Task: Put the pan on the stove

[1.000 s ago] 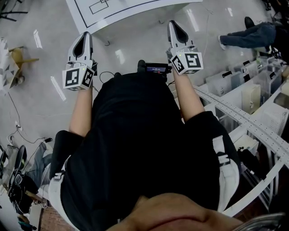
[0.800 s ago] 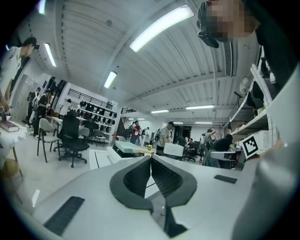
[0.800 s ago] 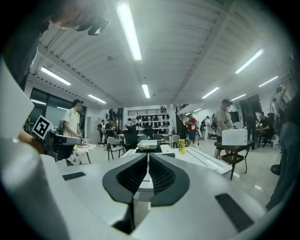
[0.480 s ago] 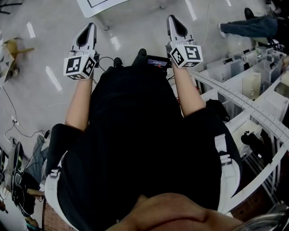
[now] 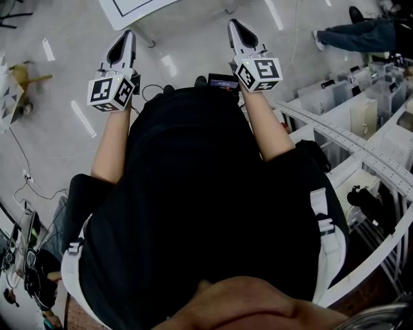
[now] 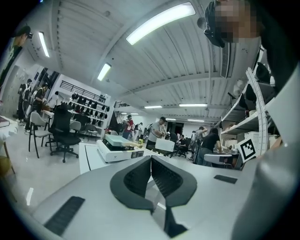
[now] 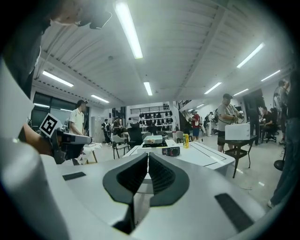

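Versus a second ago: the white table (image 5: 131, 11) has slid to the far top-left edge of the head view, with only a corner left in frame. The left gripper (image 5: 126, 33) and right gripper (image 5: 232, 23) sit a bit farther up the picture, and the right one is shifted slightly left. Both are held out level in front of the black-shirted torso, well apart from each other. Jaws unchanged: both pairs clenched pad to pad, nothing between them. The head view alone gives the floor layout: shelving (image 5: 361, 145) on the right, a seated person's legs (image 5: 358, 35) at the far right, cables on the floor on the left, and a small black device (image 5: 222, 81) at the chest between the arms. It shows nothing standing on the table. The gripper views fill that in. The left gripper view shows a white flat-topped unit, apparently the stove (image 6: 117, 146), on the table past the closed jaws, with office chairs (image 6: 63, 133) to the left and people standing behind. The right gripper view has the same table dead ahead, plus a small black box (image 7: 171, 151) and a yellow bottle (image 7: 186, 140) near the unit, and a person (image 7: 77, 123) standing on the left. I can't make out the pan in any view.
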`<state>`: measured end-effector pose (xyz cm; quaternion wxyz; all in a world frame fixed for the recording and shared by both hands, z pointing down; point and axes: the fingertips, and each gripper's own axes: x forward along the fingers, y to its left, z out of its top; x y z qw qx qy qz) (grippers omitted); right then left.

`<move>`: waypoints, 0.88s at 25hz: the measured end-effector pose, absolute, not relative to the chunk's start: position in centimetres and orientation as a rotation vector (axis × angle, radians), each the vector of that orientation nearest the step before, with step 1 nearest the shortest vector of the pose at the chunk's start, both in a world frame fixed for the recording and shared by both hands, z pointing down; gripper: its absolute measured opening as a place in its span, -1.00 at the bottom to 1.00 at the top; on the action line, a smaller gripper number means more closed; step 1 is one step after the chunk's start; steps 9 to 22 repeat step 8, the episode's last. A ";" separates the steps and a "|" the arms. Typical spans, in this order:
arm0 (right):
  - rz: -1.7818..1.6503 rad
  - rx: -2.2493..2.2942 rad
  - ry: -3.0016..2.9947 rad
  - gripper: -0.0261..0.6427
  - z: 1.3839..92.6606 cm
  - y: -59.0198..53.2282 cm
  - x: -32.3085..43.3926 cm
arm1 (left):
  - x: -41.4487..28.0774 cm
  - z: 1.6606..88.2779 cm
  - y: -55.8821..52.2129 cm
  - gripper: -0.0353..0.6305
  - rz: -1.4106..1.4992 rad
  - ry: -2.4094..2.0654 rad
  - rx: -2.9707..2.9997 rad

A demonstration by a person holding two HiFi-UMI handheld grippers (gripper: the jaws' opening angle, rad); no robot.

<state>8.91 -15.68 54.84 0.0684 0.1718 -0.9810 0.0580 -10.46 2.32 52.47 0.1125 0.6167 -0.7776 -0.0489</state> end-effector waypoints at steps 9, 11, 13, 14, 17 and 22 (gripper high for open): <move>0.226 0.541 -2.956 -0.85 55.3 -18.9 10.9 | -8.5 52.9 0.2 -0.84 -0.127 -2.256 1.788; 0.226 0.541 -2.956 -0.85 55.3 -18.9 10.9 | -8.5 52.9 0.2 -0.84 -0.127 -2.256 1.788; 0.226 0.541 -2.956 -0.85 55.3 -18.9 10.9 | -8.5 52.9 0.2 -0.84 -0.127 -2.256 1.788; 0.226 0.541 -2.956 -0.85 55.3 -18.9 10.9 | -8.5 52.9 0.2 -0.84 -0.127 -2.256 1.788; 0.226 0.541 -2.956 -0.85 55.3 -18.9 10.9 | -8.5 52.9 0.2 -0.84 -0.127 -2.256 1.788; 0.226 0.541 -2.956 -0.85 55.3 -18.9 10.9 | -8.5 52.9 0.2 -0.84 -0.127 -2.256 1.788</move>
